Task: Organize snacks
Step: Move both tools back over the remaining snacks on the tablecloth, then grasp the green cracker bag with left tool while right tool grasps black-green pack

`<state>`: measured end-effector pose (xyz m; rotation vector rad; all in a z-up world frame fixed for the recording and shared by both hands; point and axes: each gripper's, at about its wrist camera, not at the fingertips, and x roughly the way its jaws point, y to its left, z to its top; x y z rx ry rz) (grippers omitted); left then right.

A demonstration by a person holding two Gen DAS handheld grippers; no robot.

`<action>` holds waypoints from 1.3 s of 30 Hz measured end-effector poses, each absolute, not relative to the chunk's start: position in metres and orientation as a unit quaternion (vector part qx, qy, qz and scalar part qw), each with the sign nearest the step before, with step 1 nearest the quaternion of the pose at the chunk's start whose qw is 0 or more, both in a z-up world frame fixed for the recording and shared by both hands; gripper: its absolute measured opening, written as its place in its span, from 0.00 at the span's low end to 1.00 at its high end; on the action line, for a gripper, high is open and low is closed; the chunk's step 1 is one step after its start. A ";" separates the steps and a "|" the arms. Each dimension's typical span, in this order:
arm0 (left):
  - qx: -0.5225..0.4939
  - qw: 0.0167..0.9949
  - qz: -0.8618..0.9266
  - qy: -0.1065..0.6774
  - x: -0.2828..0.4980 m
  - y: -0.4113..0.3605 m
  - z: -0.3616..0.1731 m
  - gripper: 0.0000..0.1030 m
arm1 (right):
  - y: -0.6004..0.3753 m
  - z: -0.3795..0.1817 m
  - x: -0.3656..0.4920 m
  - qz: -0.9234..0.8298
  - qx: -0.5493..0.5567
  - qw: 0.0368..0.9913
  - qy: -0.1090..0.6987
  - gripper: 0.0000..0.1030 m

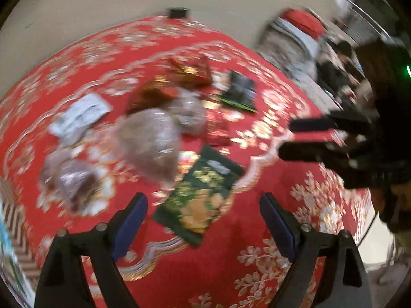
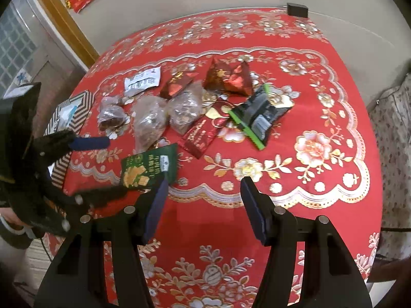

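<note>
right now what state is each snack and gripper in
left gripper: open, empty
right gripper: open, empty
green snack packet: flat, sealed
black packet with green strip: flat on cloth
clear bags: closed, full
dark red pouches: puffed, sealed

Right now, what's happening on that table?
A person holds two grippers over a red tablecloth strewn with snack packets. The left gripper, jaws open and empty, hangs over the green packet. The right gripper, jaws also apart, holds nothing. Nothing is sorted yet.
</note>
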<state>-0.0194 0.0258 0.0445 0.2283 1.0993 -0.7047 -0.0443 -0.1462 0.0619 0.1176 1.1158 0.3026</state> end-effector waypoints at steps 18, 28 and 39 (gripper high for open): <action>0.198 0.747 -0.376 0.512 -0.013 -0.003 0.021 0.87 | -0.169 0.061 -0.043 0.123 0.082 0.843 0.517 0.57; 0.160 0.752 -0.358 0.530 -0.012 0.000 0.028 0.48 | -0.189 0.046 0.012 0.054 0.153 0.841 0.516 0.57; 0.160 0.771 -0.316 0.530 -0.025 -0.009 0.028 0.50 | -0.177 0.023 0.050 0.001 0.140 0.853 0.503 0.47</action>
